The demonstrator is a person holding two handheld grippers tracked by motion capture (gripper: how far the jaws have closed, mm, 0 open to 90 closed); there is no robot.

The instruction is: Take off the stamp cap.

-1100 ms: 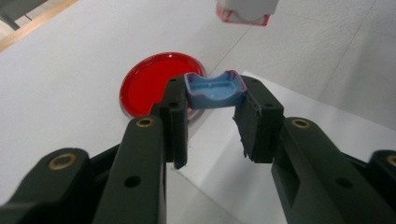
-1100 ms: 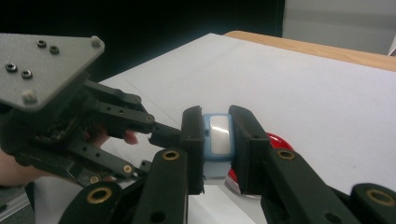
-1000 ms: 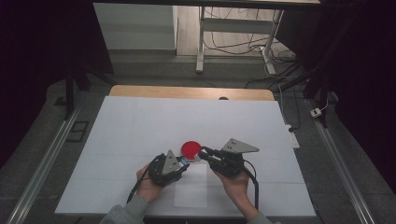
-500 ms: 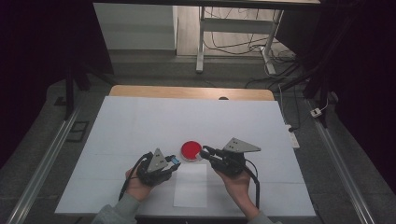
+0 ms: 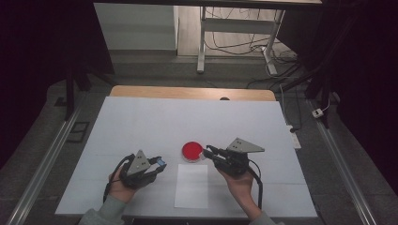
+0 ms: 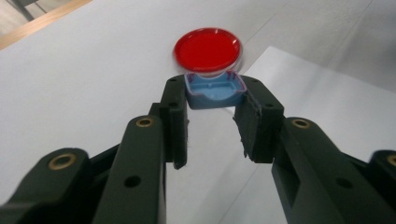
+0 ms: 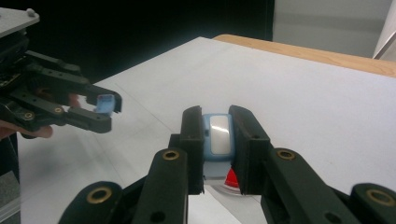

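While both grippers hold small blue parts, each part looks different. The left gripper (image 6: 215, 100) clamps a blue cap (image 6: 214, 89) between its jaw tips at the centre of the left gripper view: a shallow, square-ish shell with rounded corners, its hollow side facing the camera, with a raised rim and small ribs inside. In the high view this gripper (image 5: 158, 164) sits at the lower left of the frame, and the cap (image 5: 161, 162) shows as a speck of blue at its tips.

The right gripper (image 7: 218, 133) is closed on a blue case (image 7: 218, 140) at the centre of the right gripper view. The case stands upright between the jaws, light blue with rounded edges and a pale grey, glossy rectangular window on its face. In the high view the right gripper (image 5: 206, 152) lies at lower centre-right, its tips just beside the dish (image 5: 192, 151).

That dish is round, bright red inside with a clear rim, resting on the white table (image 5: 141, 122) near the frame's centre. In the left gripper view the dish (image 6: 207, 49) lies just beyond the cap, at top centre. A white sheet (image 5: 191, 186) lies flat below the dish, between the two hands.

No writing, brand or label can be read on the cap, the case or the dish.
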